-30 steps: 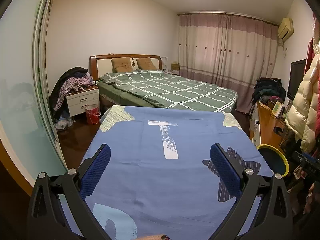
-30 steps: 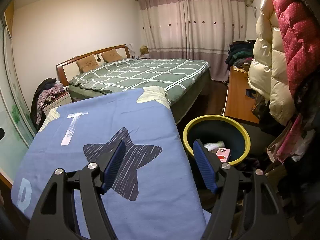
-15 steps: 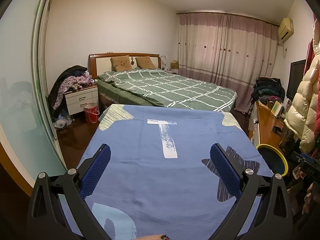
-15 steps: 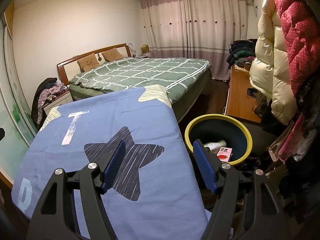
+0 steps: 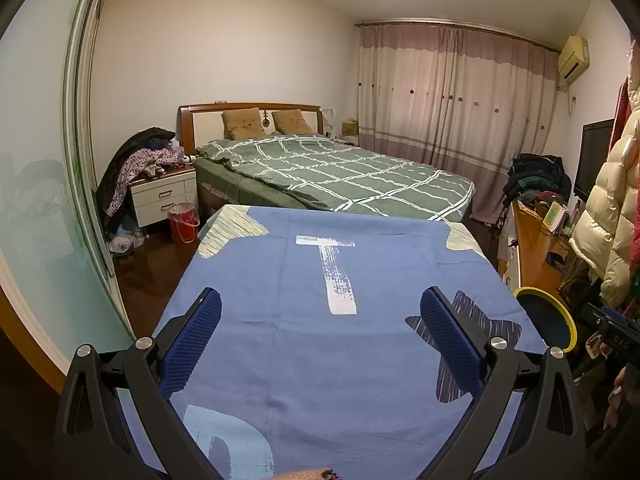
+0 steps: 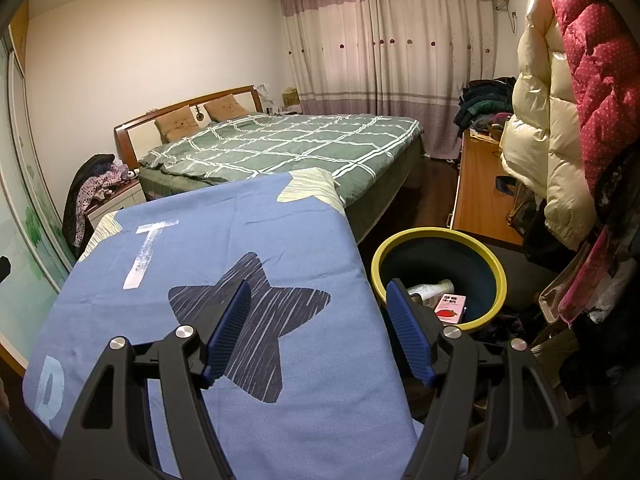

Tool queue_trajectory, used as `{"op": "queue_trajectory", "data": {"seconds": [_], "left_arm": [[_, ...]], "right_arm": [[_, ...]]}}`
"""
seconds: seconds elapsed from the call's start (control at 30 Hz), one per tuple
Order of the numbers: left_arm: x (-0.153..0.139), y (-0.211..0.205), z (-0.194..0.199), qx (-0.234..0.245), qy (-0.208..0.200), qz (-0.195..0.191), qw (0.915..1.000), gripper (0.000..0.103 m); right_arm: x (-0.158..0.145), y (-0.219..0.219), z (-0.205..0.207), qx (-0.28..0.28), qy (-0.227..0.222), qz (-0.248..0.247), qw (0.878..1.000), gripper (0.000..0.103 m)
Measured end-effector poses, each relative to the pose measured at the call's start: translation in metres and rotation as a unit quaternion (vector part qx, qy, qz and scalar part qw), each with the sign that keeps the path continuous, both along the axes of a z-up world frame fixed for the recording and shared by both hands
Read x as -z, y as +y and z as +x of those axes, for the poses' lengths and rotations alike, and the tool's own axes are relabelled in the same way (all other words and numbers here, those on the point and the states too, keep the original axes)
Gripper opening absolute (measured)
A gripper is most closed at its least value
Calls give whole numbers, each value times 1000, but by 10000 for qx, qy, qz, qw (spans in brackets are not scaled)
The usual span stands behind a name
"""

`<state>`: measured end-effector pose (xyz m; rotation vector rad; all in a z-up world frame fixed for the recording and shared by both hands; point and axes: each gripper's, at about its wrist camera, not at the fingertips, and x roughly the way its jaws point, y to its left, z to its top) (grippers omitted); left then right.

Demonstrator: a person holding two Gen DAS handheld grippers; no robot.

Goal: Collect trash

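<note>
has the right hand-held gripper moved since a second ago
Yes, slightly. In the right wrist view the yellow-rimmed bin and blue cloth sit a little further right than before, so the right hand-held gripper, open and empty, has eased slightly left.

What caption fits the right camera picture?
Open right gripper above blue cloth; bottle and carton in bin.

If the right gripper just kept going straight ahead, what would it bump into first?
Probably the blue cloth. The right gripper is open and empty, aimed over the cloth's edge near the star, with the bin just to its right. Depth is unclear, so it might clear the edge.
</note>
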<state>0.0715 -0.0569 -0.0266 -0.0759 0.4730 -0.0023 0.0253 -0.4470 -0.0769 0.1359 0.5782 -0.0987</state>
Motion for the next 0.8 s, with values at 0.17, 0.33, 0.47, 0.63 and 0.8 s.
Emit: {"op": "queue_trajectory", "data": {"seconds": [0.17,0.33,0.47,0.63,0.8], "left_arm": [[2,-2,1,23,24,28,10000,98],[3,-6,2,50,36,50,10000,98],[3,-6,2,133,31,-16,9999,98],[3,-7,2,197,65,-81,9998,98],[3,-8,2,185,71,-53,9998,98]], "right_arm": [[0,0,0,0,4,1,10000,67],[1,0,0,0,12,7,10000,66],[1,-1,0,-1,7,7,10000,67],[2,0,1,-3,17,5,10000,67],[3,0,1,0,27,5,10000,67]]}}
